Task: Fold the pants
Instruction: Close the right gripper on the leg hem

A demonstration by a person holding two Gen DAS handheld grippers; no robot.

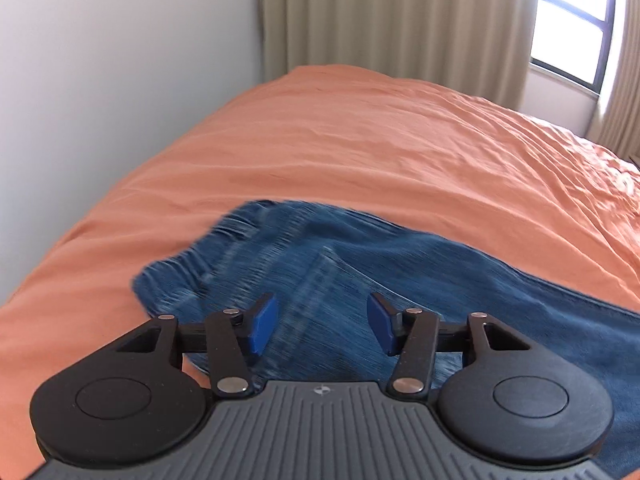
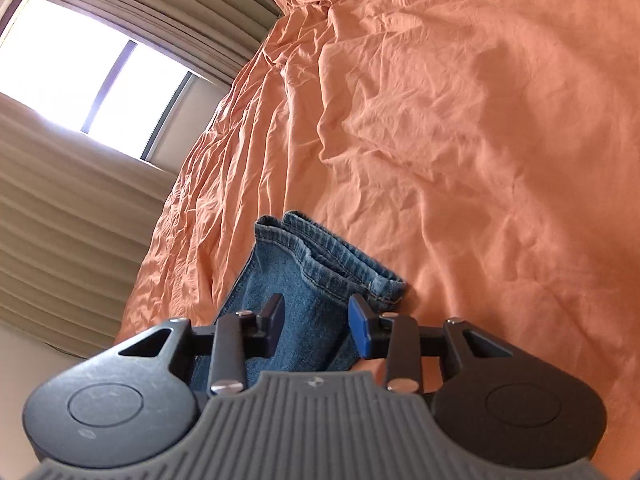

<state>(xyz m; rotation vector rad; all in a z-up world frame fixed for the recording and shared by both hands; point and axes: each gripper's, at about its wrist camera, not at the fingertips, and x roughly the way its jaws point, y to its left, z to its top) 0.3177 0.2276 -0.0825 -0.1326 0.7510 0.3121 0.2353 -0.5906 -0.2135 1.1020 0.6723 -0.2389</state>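
Here, the left gripper stands with jaws spread above the waist end of the blue jeans, pinching nothing. The right gripper, jaws partly apart, has the stacked leg hems ahead of its pads. Beyond both spreads the wrinkled orange bedsheet.

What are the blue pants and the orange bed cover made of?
The pants look like denim: faded blue, woven streaks, thick stitched hems, a matte finish. The bed cover looks like thin woven cloth, maybe cotton, since it is matte and full of fine sharp wrinkles. The exact fibre cannot be told by looking.
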